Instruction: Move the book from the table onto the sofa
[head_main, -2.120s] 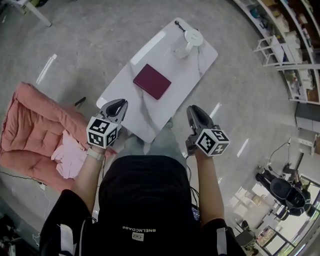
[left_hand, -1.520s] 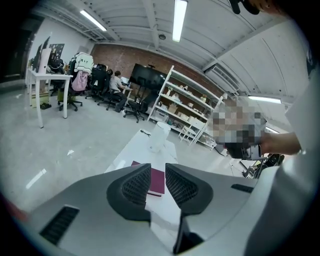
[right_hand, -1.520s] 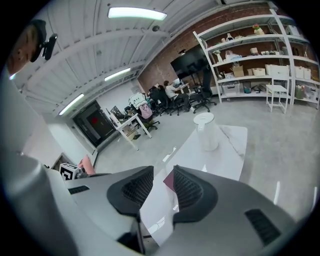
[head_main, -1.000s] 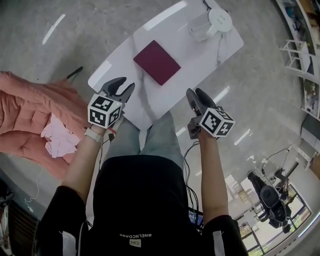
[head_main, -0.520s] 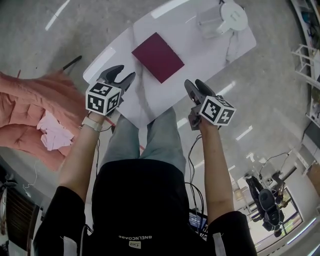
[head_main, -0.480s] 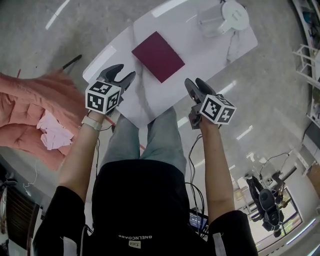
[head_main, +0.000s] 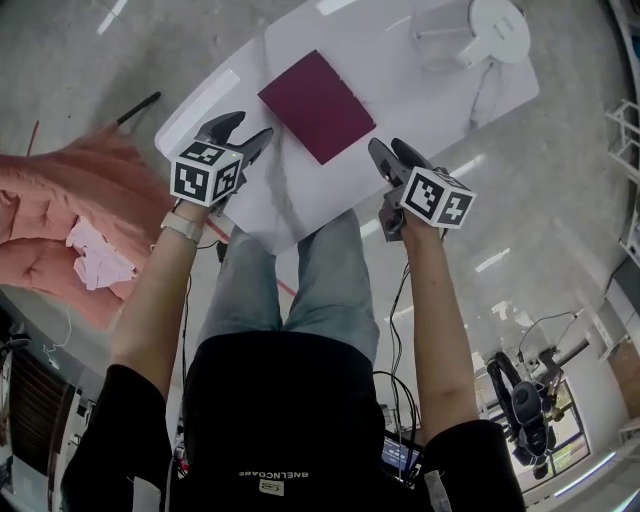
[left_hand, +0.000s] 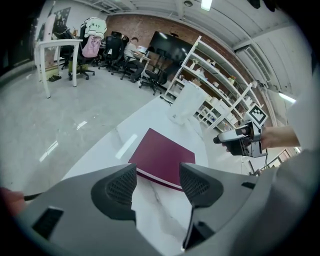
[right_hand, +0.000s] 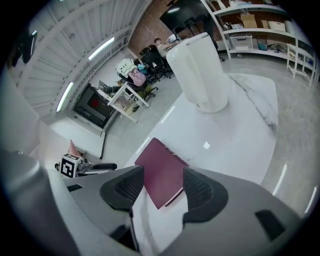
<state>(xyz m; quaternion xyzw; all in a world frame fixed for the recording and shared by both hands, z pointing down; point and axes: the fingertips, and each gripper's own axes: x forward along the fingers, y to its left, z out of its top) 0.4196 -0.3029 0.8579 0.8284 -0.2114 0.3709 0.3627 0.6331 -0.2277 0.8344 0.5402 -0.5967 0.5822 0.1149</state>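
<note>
The maroon book (head_main: 316, 106) lies flat on the white table (head_main: 420, 90), just beyond both grippers and touching neither. The left gripper (head_main: 245, 128) is at its near left and the right gripper (head_main: 390, 150) at its near right. Both sets of jaws have just been opening and stand wide, with nothing between them.

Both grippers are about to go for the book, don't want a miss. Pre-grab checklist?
1. Book closed and flat on the table: ok.
2. Left gripper jaws apart, just been opening, nothing between them: ok.
3. Right gripper likewise, just been opening, empty: ok.
4. Jaws at the book's edge: not ok, both short of it.
5. Free spot on the sofa: cannot tell, a pale cloth lies on it.
</note>
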